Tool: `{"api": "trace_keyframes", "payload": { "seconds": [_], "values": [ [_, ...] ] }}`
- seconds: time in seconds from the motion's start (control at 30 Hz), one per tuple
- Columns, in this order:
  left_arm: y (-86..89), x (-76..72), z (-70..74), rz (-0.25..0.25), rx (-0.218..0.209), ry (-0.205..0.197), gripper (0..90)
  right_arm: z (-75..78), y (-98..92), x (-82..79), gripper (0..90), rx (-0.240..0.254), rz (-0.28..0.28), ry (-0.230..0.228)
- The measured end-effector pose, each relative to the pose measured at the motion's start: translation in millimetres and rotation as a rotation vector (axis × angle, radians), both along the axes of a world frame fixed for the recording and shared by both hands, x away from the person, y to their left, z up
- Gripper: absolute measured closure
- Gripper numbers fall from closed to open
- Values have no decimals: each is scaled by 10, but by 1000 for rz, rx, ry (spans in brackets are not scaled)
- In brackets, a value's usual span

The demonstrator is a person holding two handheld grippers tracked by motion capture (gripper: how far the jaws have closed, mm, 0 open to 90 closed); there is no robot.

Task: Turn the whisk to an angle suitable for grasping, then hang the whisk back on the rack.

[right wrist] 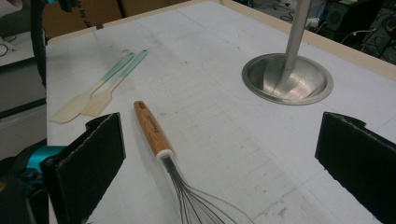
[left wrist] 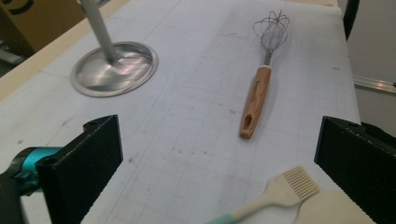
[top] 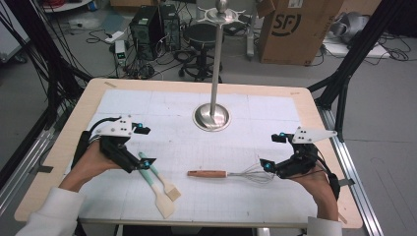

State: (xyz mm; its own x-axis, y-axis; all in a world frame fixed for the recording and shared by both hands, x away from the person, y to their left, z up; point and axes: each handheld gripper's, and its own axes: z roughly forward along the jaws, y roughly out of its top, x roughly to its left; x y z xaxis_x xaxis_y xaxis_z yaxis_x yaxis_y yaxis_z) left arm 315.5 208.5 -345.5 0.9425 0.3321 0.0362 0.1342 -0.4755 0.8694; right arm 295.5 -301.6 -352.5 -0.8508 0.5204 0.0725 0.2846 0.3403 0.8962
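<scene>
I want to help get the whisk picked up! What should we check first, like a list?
1. Right gripper open: ok, jaws stand wide with nothing between the pads.
2. Whisk lying flat and free: ok, wires point toward the right gripper.
3. Left gripper open, holding nothing: ok.
4. Brush and spatula apart from the whisk: ok.
5. Stand out of the way: ok, farther back on the table.
6. Whisk wires unbent: cannot tell.

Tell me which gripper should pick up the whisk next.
Right, probably. The right gripper is open with the whisk wires just at its jaws. The left gripper, also open, sits by the spatula and brush, farther from the whisk.
</scene>
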Motion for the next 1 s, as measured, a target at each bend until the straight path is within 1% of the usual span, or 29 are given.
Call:
{"api": "trace_keyframes", "payload": {
  "seconds": [0.03,0.1,0.17,0.2,0.23,0.33,0.37,0.43,0.5,0.57,0.73,0.83,0.9,0.93,1.0],
  "values": [
    [55,-10,-24,6,-8,-8,17,-3,-1,-5,1,1,-3,1],
    [157,-20,-72,21,-36,7,17,-11,-8,-13,2,3,-7,1],
    [255,-29,-103,38,-46,11,16,-21,-9,-22,2,4,-21,-3],
    [301,-34,-112,47,-48,19,16,-26,-10,-24,2,3,-26,-5],
    [331,-37,-119,53,-56,22,16,-32,-12,-25,2,-4,-29,-10],
    [454,-51,-143,64,-85,17,16,-37,-14,-29,2,-1,-34,-12],
    [481,-52,-152,69,-93,21,16,-40,-14,-30,2,0,-34,-15],
    [522,-60,-169,76,-96,22,17,-44,-13,-33,2,0,-38,-7],
    [556,-74,-185,74,-98,23,16,-53,-10,-27,2,-2,-41,-10],
    [588,-87,-206,85,-110,24,17,-59,-4,-24,2,3,-45,-5],
    [654,-112,-255,89,-120,22,17,-74,15,9,2,-10,-31,7],
    [698,-134,-261,98,-124,8,16,-77,23,32,2,-12,-20,11],
    [727,-151,-257,94,-140,3,17,-69,41,51,2,-17,-16,21],
    [736,-151,-249,93,-143,4,17,-61,53,60,2,-26,-13,21],
    [755,-168,-235,95,-138,-7,17,-34,78,69,2,-29,6,15]
  ]
}}
